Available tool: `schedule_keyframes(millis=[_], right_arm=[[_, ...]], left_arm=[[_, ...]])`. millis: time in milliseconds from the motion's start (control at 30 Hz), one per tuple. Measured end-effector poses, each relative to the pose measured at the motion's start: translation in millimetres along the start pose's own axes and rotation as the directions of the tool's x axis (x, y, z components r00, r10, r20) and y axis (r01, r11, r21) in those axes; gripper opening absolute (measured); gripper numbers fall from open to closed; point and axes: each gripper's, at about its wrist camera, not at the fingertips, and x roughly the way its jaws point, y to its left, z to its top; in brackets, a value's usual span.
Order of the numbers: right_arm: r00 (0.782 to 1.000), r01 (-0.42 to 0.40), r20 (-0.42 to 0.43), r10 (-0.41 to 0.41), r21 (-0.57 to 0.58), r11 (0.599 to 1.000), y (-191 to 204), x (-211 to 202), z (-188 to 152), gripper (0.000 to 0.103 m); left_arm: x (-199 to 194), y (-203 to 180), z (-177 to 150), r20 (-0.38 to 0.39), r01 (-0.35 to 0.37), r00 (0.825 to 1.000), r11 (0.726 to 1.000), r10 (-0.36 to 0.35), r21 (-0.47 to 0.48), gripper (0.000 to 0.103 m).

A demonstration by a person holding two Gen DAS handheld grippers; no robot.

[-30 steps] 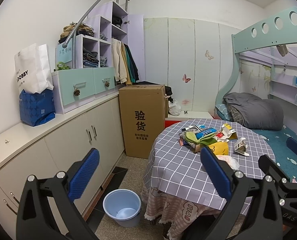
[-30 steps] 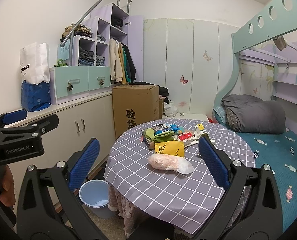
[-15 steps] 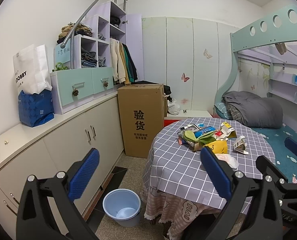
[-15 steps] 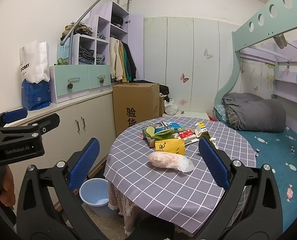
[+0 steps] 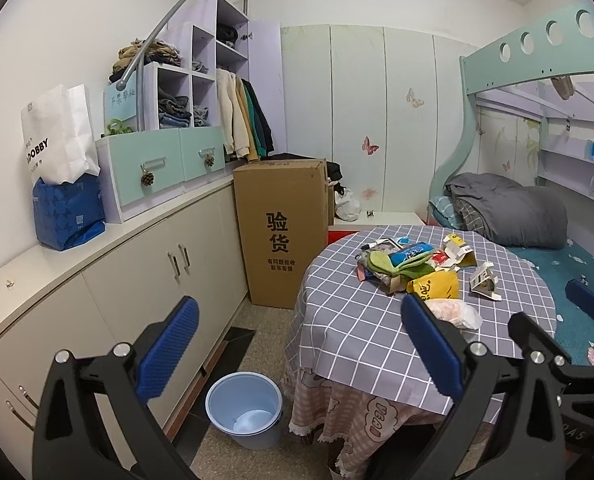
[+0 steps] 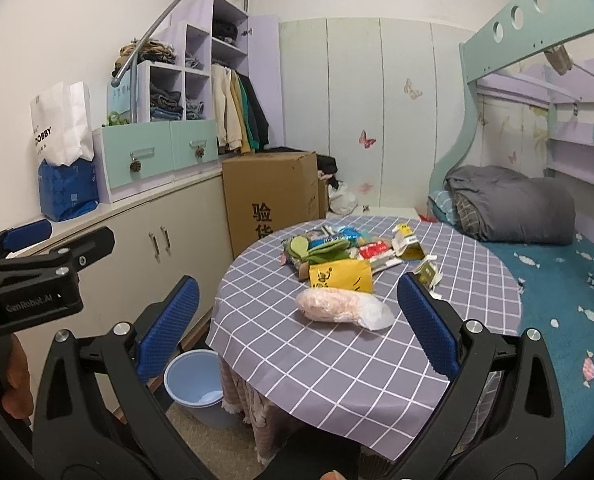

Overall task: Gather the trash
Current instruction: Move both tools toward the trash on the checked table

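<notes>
Bunk-bed room around us: our round table's checked cloth hides its legs, and the wrapper heap is too jumbled to sort. Our right gripper and left gripper hang spread wide, empty, the clear pink-filled bag lying between our right fingers, beyond their tips. Beside the table, a blue bin stands on the floor.

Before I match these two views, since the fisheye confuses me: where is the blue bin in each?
Left wrist: blue bin on the floor, bottom centre, left of the table.
Right wrist: blue bin lower left, partly behind the claw's finger.
Shared landmark: cardboard box.
</notes>
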Motion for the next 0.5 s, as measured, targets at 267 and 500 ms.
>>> schedule_keyframes(millis=[267,500], right_arm=[[0.999,-0.024,-0.028,0.025,0.046,0.999,-12.2,12.6,-7.7,0.097],[0.998,-0.024,-0.057,0.028,0.073,0.997,-22.6,25.6,-13.6,0.097]], left_arm=[[14.9,-2.4,-4.1,-0.022,0.003,1.000,1.000,-0.003,0.009,0.099],[30.8,-13.1,-9.8,-0.034,0.023,0.999,0.999,-0.022,0.028,0.099]])
